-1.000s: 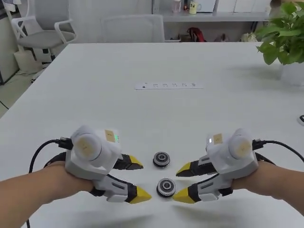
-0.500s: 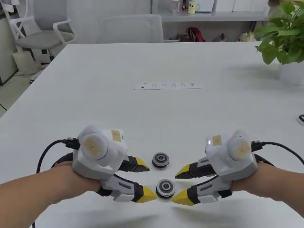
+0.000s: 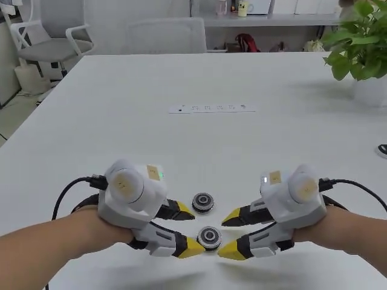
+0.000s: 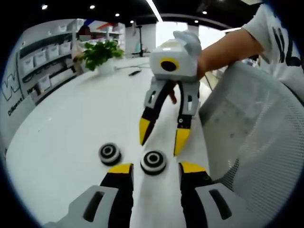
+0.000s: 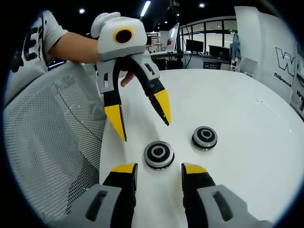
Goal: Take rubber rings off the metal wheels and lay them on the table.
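Observation:
Two small metal wheels with black rubber rings lie flat on the white table [image 3: 181, 145]. The near wheel [image 3: 209, 237] sits between both grippers' yellow tips; the far wheel [image 3: 202, 202] lies just behind it. My left gripper [image 3: 189, 229] comes in from the left, open, its lower tip almost touching the near wheel. My right gripper [image 3: 228, 234] faces it from the right, open too. In the left gripper view the near wheel [image 4: 153, 161] sits just ahead of my open left gripper [image 4: 155, 168]. In the right gripper view the same wheel [image 5: 159, 154] lies just beyond my open right gripper [image 5: 159, 168].
A white power strip [image 3: 211, 109] lies mid-table. A potted plant [image 3: 357, 42] stands at the far right corner. Chairs [image 3: 54, 36] stand behind the table. A mesh chair back [image 5: 57, 142] is close to the table's near edge.
My left gripper has slid right, bringing its tips up to the near wheel. The right gripper has hardly moved. Both wheels lie where they were.

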The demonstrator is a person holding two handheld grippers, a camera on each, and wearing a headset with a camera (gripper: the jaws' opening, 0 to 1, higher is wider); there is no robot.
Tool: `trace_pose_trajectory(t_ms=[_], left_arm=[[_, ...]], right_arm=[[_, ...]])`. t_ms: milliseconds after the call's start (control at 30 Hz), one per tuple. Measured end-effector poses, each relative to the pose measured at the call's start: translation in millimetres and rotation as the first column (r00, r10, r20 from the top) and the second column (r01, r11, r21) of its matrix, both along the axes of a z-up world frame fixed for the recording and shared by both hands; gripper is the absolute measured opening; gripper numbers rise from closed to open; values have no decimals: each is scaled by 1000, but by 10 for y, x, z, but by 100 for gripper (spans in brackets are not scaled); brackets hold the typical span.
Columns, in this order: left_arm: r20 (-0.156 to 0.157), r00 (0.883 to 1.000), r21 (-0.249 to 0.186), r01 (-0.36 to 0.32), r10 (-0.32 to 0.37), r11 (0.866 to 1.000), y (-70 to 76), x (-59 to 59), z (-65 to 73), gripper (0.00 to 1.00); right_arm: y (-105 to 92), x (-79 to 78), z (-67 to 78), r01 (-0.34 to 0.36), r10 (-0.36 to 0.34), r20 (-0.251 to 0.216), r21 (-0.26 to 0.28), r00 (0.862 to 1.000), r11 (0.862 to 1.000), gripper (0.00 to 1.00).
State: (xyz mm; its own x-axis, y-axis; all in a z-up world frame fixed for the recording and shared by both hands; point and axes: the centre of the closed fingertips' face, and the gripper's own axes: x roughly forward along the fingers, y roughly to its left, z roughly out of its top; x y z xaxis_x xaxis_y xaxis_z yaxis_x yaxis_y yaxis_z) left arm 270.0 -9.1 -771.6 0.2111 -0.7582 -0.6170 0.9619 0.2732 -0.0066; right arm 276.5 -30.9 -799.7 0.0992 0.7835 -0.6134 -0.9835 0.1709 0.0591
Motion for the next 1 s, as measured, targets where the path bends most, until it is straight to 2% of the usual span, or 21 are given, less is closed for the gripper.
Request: trace_pose_trajectory(t_ms=[533, 800, 1000], left_arm=[[-15, 1000, -2, -13, 13, 1000, -54, 29, -45, 32], [-14, 1000, 3, -1, 1, 1000, -128, 7, -75, 29], [-12, 1000, 10, -14, 14, 1000, -142, 48, -107, 26]], right_arm=[[-8, -22, 5, -4, 4, 3, -5, 1000, 1000, 34], [-7, -37, 7, -7, 7, 5, -9, 1000, 1000, 34], [-14, -41, -1, -8, 8, 4, -11, 1000, 1000, 34]])
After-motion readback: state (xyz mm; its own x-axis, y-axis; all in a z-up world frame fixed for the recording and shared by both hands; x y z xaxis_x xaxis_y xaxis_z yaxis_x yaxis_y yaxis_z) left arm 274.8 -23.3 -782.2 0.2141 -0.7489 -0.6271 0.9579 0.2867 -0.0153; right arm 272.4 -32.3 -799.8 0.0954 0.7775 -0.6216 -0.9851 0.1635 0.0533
